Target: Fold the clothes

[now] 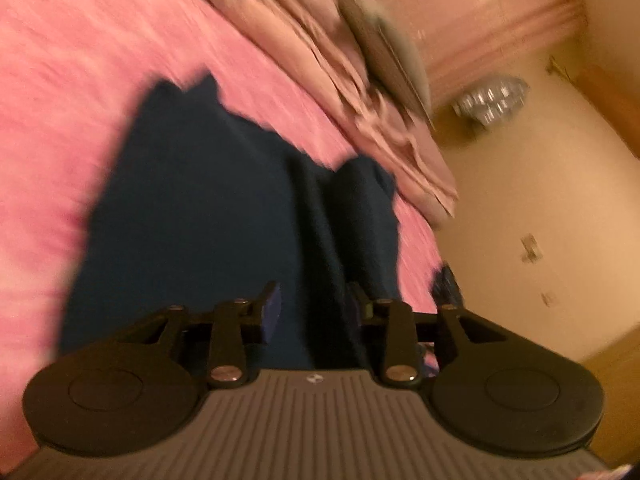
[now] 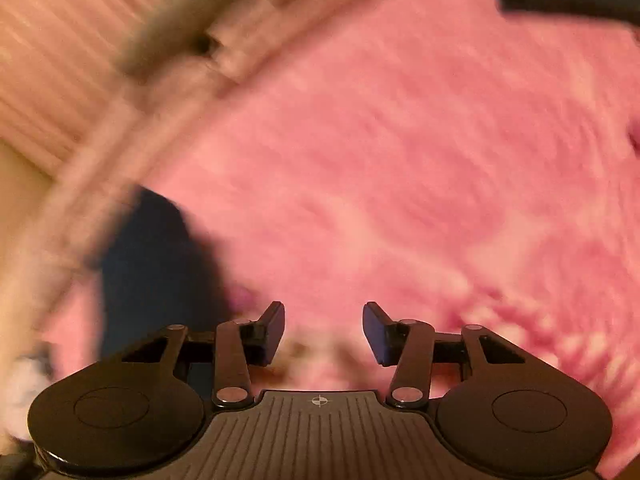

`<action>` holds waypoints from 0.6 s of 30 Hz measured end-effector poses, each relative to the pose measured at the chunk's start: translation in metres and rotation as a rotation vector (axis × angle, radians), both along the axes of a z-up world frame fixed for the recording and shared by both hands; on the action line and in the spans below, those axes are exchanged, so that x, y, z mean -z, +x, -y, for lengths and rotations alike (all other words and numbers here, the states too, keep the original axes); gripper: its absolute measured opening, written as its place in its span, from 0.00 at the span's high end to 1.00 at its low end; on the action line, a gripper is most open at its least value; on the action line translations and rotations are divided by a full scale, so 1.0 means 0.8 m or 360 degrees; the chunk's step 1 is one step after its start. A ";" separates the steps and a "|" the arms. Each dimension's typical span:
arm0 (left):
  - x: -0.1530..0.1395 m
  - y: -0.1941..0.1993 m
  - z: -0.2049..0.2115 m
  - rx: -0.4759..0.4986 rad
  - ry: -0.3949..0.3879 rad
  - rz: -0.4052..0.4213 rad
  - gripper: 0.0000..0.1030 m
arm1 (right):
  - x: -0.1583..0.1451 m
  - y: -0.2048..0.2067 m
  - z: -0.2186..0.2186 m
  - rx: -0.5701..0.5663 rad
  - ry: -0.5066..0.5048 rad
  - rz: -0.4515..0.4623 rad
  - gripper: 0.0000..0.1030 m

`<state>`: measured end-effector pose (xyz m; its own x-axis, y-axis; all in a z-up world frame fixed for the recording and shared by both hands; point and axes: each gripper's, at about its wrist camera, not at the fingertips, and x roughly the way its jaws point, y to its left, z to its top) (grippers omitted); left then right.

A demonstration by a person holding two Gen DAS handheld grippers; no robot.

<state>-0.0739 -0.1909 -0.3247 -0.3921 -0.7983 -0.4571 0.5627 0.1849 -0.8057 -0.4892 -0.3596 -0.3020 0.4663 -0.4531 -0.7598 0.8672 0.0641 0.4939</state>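
pink fuzzy bedspread (image 1: 60, 128) is the whole work surface here, and both views are pretty smeared with motion blur so fine detail is a wash.

left wrist view first, nearest stuff: the left gripper (image 1: 313, 306) has its jaws standing apart with a clear gap, and the dark navy garment (image 1: 200, 208) fills that gap and runs forward from it. can't tell if the pads actually touch the cloth or just hang over it. the garment lies spread on the bedspread, with a long crease or fold ridge running up from between the fingers. its far edge is jagged, with a peak at the upper left and another lump at the right. on the right it comes close to the bed edge, only a thin strip of pink left there. plenty of open pink to the left and beyond.

past the garment there's a bunched pale pink sheet (image 1: 320, 52) along the far edge of the bed, with a grey pillow-ish thing (image 1: 384, 60) sitting on it. off the bed to the right is a cream floor (image 1: 520, 200).

right wrist view: right gripper (image 2: 323, 330) jaws wide apart, nothing between them, just pink below. the navy garment (image 2: 156, 256) sits off to its left near the bed edge. wide open bedspread (image 2: 400, 140) ahead and right.
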 end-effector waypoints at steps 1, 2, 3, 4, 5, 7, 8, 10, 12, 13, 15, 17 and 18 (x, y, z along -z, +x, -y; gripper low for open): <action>0.008 -0.007 0.017 0.0034 0.0025 -0.0038 0.69 | 0.012 0.008 0.001 -0.0024 0.0005 -0.0038 0.53; 0.014 -0.012 0.032 0.0057 0.0051 -0.0070 0.67 | 0.008 0.021 -0.002 -0.0064 -0.0069 -0.0094 0.53; 0.020 -0.016 0.045 0.0076 0.0075 -0.0097 0.64 | 0.005 0.034 -0.002 -0.0108 -0.0112 -0.0139 0.53; 0.024 -0.020 0.056 0.0088 0.0098 -0.0113 0.63 | 0.005 0.042 0.000 -0.0136 -0.0115 -0.0128 0.53; 0.026 -0.022 0.065 0.0091 0.0111 -0.0125 0.63 | 0.005 0.051 0.002 -0.0164 -0.0118 -0.0118 0.53; 0.030 -0.024 0.078 0.0087 0.0110 -0.0161 0.62 | 0.009 0.068 0.012 -0.0228 -0.0131 -0.0145 0.53; 0.030 -0.022 0.081 0.0081 0.0092 -0.0191 0.61 | 0.010 0.078 0.019 -0.0259 -0.0142 -0.0184 0.53; 0.031 -0.019 0.088 0.0069 0.0056 -0.0252 0.60 | 0.011 0.095 0.024 -0.0315 -0.0155 -0.0233 0.53; 0.032 -0.016 0.091 0.0067 0.0012 -0.0326 0.57 | 0.013 0.109 0.023 -0.0376 -0.0171 -0.0271 0.53; 0.032 -0.015 0.091 0.0068 -0.0013 -0.0359 0.57 | 0.015 0.113 0.018 -0.0407 -0.0178 -0.0295 0.53; 0.033 -0.015 0.094 0.0073 -0.0048 -0.0400 0.50 | 0.015 0.125 0.017 -0.0470 -0.0199 -0.0355 0.53; 0.036 -0.022 0.104 0.0113 -0.0028 -0.0376 0.50 | 0.017 0.133 0.024 -0.0504 -0.0193 -0.0363 0.53; 0.037 -0.026 0.109 0.0129 -0.0016 -0.0369 0.51 | 0.017 0.134 0.026 -0.0515 -0.0187 -0.0356 0.53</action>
